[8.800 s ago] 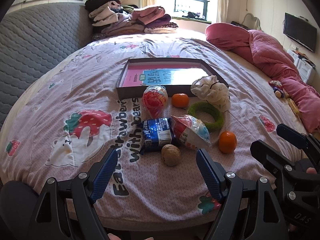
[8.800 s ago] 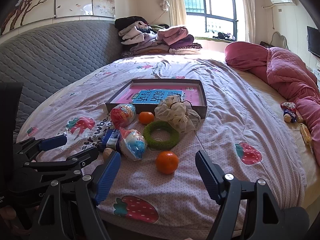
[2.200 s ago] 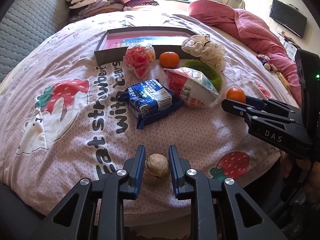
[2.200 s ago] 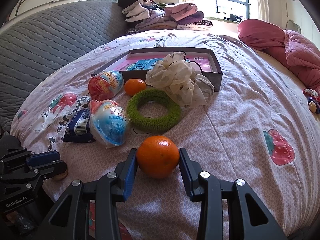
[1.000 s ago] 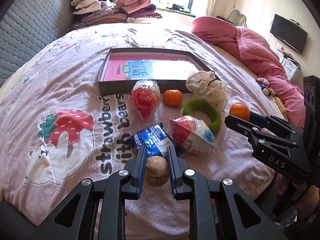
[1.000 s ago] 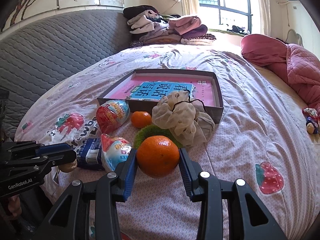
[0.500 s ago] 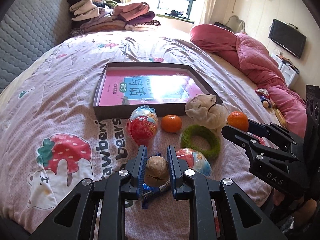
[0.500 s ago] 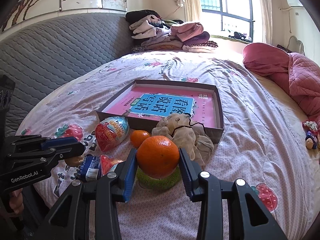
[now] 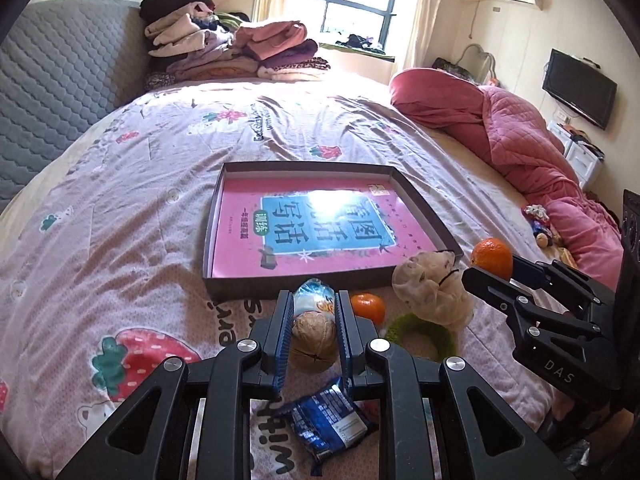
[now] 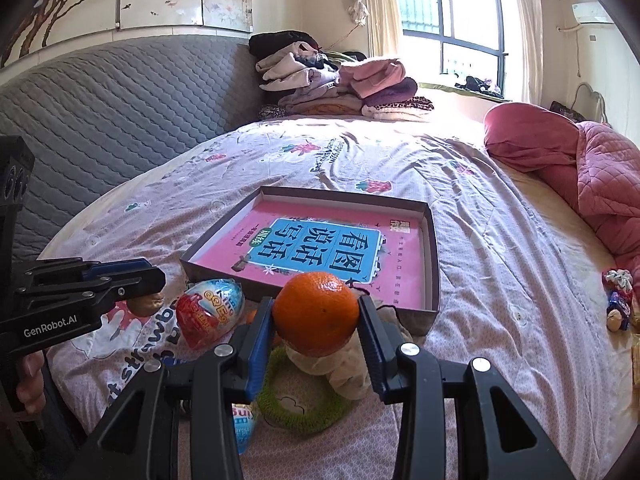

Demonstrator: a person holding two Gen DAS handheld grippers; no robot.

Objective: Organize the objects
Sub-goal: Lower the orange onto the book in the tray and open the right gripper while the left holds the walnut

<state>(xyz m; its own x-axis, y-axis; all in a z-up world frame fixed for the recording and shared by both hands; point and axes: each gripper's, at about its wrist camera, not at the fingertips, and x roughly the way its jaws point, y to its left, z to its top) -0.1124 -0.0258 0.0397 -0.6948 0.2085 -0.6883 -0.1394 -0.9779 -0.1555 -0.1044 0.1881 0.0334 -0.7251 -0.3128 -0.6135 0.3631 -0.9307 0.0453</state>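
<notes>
Two tongs hold things above the bed (image 9: 132, 208): left tongs (image 9: 313, 332) clamp a walnut (image 9: 313, 338), right tongs (image 10: 316, 322) clamp an orange (image 10: 316, 314), the box (image 10: 434, 248) just ahead.

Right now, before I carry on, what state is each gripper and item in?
left gripper: shut on the walnut, lifted
right gripper: shut on the orange, lifted
shallow box: open, only a pink book inside
small orange: loose on the bed
green ring: lying flat
blue packet: sealed
</notes>
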